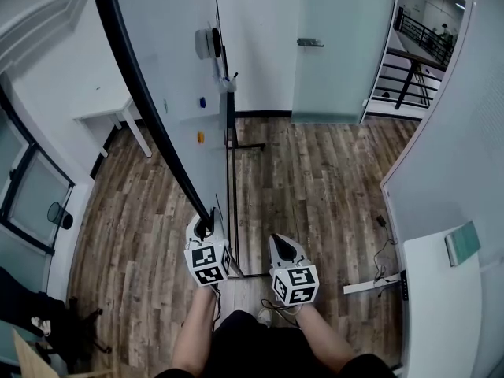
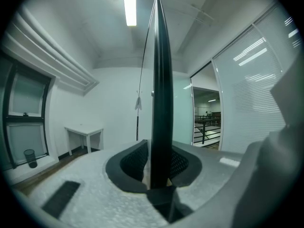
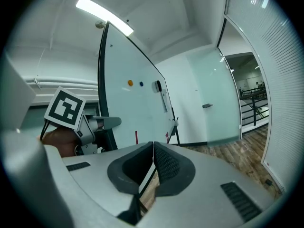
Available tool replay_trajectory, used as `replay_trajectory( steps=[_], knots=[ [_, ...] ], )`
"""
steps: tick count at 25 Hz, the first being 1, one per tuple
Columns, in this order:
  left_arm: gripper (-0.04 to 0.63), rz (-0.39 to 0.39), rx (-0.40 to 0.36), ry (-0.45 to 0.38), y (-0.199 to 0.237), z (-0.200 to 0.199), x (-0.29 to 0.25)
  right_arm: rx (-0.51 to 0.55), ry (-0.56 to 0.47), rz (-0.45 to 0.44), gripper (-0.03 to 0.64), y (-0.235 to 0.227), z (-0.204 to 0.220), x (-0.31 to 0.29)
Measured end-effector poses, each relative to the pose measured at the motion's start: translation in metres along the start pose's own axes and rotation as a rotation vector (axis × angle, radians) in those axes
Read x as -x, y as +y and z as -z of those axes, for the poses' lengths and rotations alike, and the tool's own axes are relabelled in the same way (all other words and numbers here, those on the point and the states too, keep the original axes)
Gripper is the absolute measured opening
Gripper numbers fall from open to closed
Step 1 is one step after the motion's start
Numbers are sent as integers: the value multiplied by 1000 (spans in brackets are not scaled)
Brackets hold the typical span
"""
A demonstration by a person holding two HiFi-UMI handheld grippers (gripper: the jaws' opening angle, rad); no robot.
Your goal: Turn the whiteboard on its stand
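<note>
Two tongs, nearest: the left tongs (image 1: 204,225) are clamped on the black near edge of the single whiteboard (image 1: 169,69), and the right tongs (image 1: 282,246) are closed together just beside it. The board sits in its stand (image 1: 231,203) on the wood floor (image 1: 315,179) and carries two magnets, one orange (image 1: 201,137) and one blue (image 1: 202,101). Its top is cut off by the frame.

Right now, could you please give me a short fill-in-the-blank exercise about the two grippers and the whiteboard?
1. The left gripper clamps the whiteboard's ____ edge.
2. The right gripper's jaws are ____, with nothing between them.
3. The floor is laid with ____ planks.

Missing words: black; closed; wooden.
</note>
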State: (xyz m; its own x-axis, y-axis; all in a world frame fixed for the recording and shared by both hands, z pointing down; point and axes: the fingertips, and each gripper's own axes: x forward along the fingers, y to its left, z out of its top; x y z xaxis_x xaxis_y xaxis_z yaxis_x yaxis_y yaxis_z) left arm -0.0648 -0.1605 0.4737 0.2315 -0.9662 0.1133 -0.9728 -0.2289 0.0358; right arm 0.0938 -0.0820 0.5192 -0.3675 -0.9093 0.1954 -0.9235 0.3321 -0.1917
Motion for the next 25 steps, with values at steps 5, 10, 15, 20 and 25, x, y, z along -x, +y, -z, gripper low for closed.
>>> replay_trajectory(
  steps=[5,10,15,20,25],
  knots=[
    [80,2,1,-3,-6,2,11,4,2,2,12,5,5,9],
    [84,12,-2,-4,-14,3,23,6,0,-1,14,14,7,17],
    [84,5,-5,-2,-23,6,37,16,-5,-6,14,21,8,32],
    [87,10,-14,13,-33,11,54,12,-1,-8,14,30,14,47],
    [89,5,-16,27,-45,12,72,8,5,-19,12,37,19,62]
  ],
)
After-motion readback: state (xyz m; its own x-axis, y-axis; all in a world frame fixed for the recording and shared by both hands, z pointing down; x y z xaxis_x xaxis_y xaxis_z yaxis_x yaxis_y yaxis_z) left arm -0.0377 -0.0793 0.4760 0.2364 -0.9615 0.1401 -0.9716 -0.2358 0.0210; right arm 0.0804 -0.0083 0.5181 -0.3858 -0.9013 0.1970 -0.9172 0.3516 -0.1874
